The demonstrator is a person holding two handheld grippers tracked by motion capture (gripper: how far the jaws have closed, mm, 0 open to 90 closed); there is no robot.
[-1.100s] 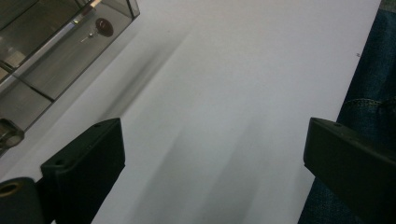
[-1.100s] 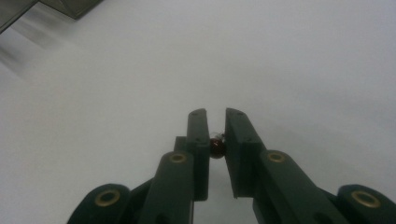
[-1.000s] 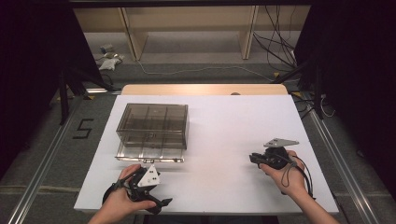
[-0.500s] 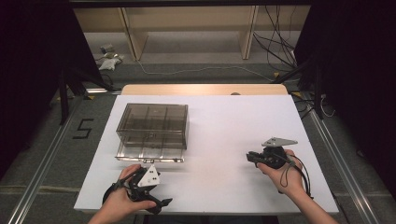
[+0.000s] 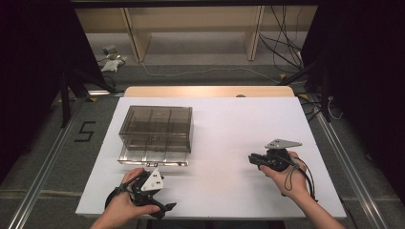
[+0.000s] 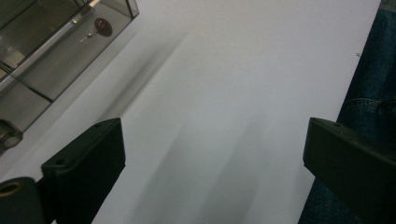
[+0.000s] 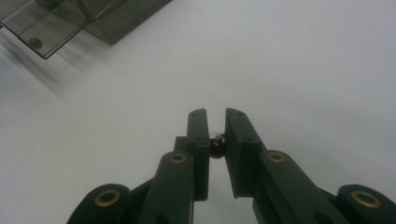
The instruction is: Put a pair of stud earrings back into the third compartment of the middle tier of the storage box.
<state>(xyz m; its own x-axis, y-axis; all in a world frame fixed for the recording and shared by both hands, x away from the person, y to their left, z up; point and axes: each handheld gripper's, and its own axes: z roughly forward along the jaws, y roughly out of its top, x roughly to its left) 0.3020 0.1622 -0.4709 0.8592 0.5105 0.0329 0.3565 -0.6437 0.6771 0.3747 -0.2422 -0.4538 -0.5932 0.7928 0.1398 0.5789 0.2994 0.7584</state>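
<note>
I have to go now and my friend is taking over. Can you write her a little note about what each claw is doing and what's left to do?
Right claw: shut on a small dark red bead, held over the white table, right of the box.
Left claw: open, nothing in it, near the table's front edge.
Smoky clear compartment box: on the table's left side, drawer pulled out toward you.
Done: one dark bead already lies in the drawer.
Left: probably carry the held bead over to the box and drop it in.
</note>
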